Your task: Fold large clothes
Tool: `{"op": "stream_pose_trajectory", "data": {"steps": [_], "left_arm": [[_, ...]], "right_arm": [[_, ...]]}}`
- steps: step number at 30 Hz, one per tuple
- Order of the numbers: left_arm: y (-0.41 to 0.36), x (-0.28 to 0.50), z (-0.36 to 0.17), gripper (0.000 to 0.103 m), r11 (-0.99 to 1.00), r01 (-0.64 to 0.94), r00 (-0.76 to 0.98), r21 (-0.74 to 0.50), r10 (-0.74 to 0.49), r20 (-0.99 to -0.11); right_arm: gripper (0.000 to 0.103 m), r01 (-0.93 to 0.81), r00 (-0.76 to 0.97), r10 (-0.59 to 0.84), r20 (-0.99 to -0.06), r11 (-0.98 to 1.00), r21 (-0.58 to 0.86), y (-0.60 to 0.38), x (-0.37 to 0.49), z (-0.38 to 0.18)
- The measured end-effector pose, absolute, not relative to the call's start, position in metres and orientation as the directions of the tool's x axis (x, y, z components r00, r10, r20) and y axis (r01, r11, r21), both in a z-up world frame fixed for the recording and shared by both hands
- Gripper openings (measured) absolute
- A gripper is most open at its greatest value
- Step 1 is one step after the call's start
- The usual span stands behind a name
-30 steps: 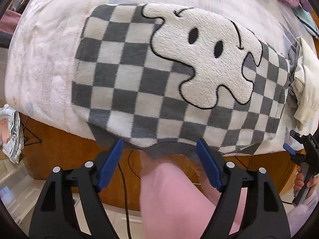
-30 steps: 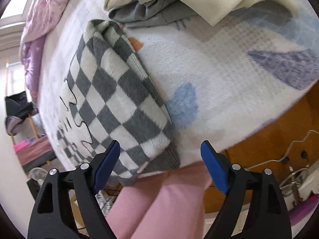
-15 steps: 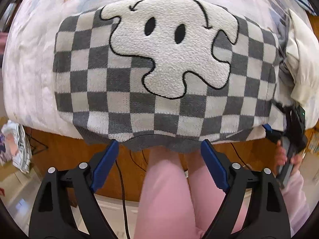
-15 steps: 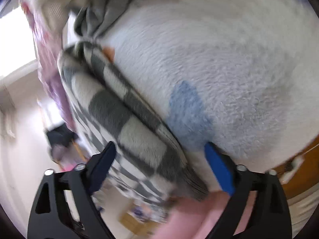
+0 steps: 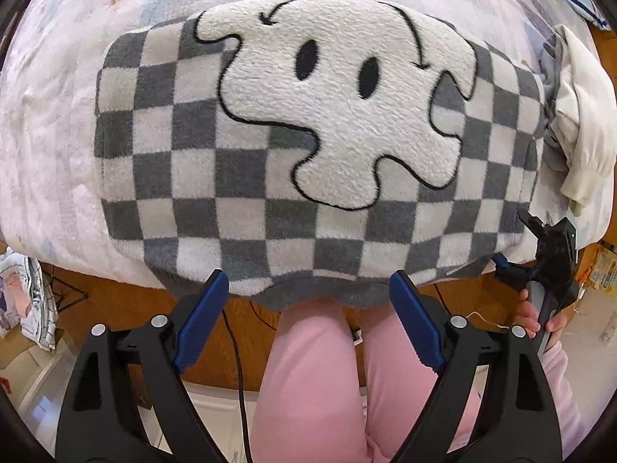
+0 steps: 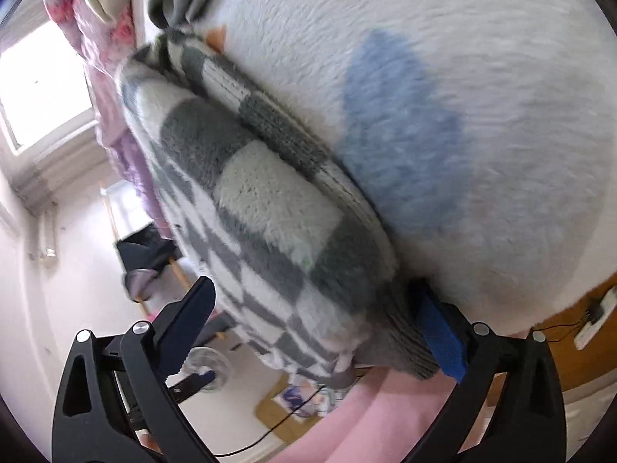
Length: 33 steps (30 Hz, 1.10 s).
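Now checkered sweater (image 5: 246, 177) hem just beyond wide-spread left gripper (image 5: 308, 293), its corner between parted right gripper (image 6: 312, 305) fingers.

The checkered sweater (image 5: 239, 177) is covering the middle of the bed (image 5: 50, 127), its hem overhanging the near edge just beyond the left tongs (image 5: 308, 293). Bare blanket is lying open to its left. A cream garment (image 5: 582, 123) is crowding its right side, where the right tongs (image 6: 308, 301) are straddling the sweater's corner.
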<state>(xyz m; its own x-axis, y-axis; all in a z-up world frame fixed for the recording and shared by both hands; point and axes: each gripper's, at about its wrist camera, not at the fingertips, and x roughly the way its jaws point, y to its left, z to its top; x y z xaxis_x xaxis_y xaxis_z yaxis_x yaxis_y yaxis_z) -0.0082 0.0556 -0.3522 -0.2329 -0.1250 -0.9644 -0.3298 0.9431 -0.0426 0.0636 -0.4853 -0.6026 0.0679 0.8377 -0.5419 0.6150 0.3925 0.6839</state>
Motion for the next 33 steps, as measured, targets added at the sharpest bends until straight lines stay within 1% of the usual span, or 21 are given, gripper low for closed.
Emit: {"op": "stream_pose_trajectory", "data": {"steps": [3,7,9,12,16,19,20,21,22,23,24,25,27,29,30,31,32,33], "left_arm": [[0.067,-0.007,-0.358,0.086,0.939,-0.341,-0.248,-0.044,-0.135,-0.959],[0.073,-0.013,-0.361,0.086,0.938,-0.342,-0.258,-0.053,-0.148,-0.955],[0.076,-0.015,-0.364,0.086,0.94,-0.338,-0.269,-0.053,-0.15,-0.951],[0.08,-0.015,-0.37,0.086,0.937,-0.347,-0.282,-0.051,-0.156,-0.947],[0.084,-0.012,-0.374,0.086,0.931,-0.359,-0.279,-0.064,-0.172,-0.945],[0.084,-0.004,-0.375,0.086,0.93,-0.359,-0.275,-0.077,-0.184,-0.944],[0.084,-0.001,-0.376,0.086,0.929,-0.36,-0.277,-0.082,-0.19,-0.942],[0.083,0.003,-0.377,0.086,0.928,-0.362,-0.277,-0.084,-0.193,-0.941],[0.083,0.008,-0.377,0.086,0.928,-0.362,-0.27,-0.091,-0.198,-0.942],[0.082,0.011,-0.377,0.086,0.927,-0.361,-0.263,-0.098,-0.202,-0.943],[0.081,0.018,-0.376,0.086,0.926,-0.36,-0.251,-0.109,-0.209,-0.945],[0.08,0.022,-0.376,0.086,0.925,-0.361,-0.245,-0.116,-0.214,-0.946],[0.078,0.032,-0.376,0.086,0.924,-0.356,-0.229,-0.139,-0.23,-0.946],[0.075,0.044,-0.377,0.086,0.929,-0.339,-0.213,-0.148,-0.229,-0.95],[0.075,0.051,-0.376,0.086,0.93,-0.337,-0.205,-0.148,-0.226,-0.952],[0.074,0.059,-0.377,0.086,0.928,-0.338,-0.194,-0.153,-0.228,-0.954],[0.075,0.064,-0.378,0.086,0.926,-0.341,-0.184,-0.159,-0.231,-0.955],[0.075,0.073,-0.378,0.085,0.922,-0.347,-0.163,-0.171,-0.239,-0.957]], "right_arm": [[0.096,0.644,0.062,0.844,-0.533,0.374,0.667,-0.484,0.073,-0.607],[0.096,0.617,0.094,0.855,-0.51,0.353,0.704,-0.487,0.084,-0.6],[0.096,0.625,0.117,0.844,-0.523,0.347,0.699,-0.489,0.089,-0.599],[0.096,0.636,0.173,0.804,-0.569,0.351,0.688,-0.491,0.093,-0.599],[0.096,0.62,0.161,0.757,-0.633,0.421,0.662,-0.484,0.092,-0.597],[0.095,0.597,0.172,0.75,-0.639,0.437,0.673,-0.479,0.097,-0.59],[0.095,0.612,0.202,0.758,-0.62,0.396,0.684,-0.482,0.096,-0.591],[0.094,0.636,0.266,0.769,-0.581,0.313,0.706,-0.488,0.093,-0.593],[0.087,0.634,0.344,0.775,-0.531,0.226,0.74,-0.491,0.09,-0.592],[0.086,0.607,0.445,0.768,-0.46,0.119,0.786,-0.496,0.086,-0.59],[0.086,0.581,0.511,0.751,-0.418,0.056,0.812,-0.499,0.085,-0.586],[0.086,0.586,0.492,0.748,-0.445,0.094,0.805,-0.496,0.092,-0.584],[0.086,0.598,0.329,0.754,-0.569,0.299,0.743,-0.479,0.114,-0.585],[0.086,0.516,0.113,0.723,-0.682,0.544,0.662,-0.449,0.137,-0.595],[0.087,0.478,0.075,0.701,-0.709,0.599,0.642,-0.442,0.142,-0.595],[0.085,0.451,0.031,0.676,-0.736,0.648,0.614,-0.435,0.148,-0.592],[0.072,0.434,0.002,0.657,-0.754,0.678,0.593,-0.431,0.15,-0.59],[0.064,0.401,-0.023,0.627,-0.778,0.719,0.568,-0.43,0.15,-0.586]]}}
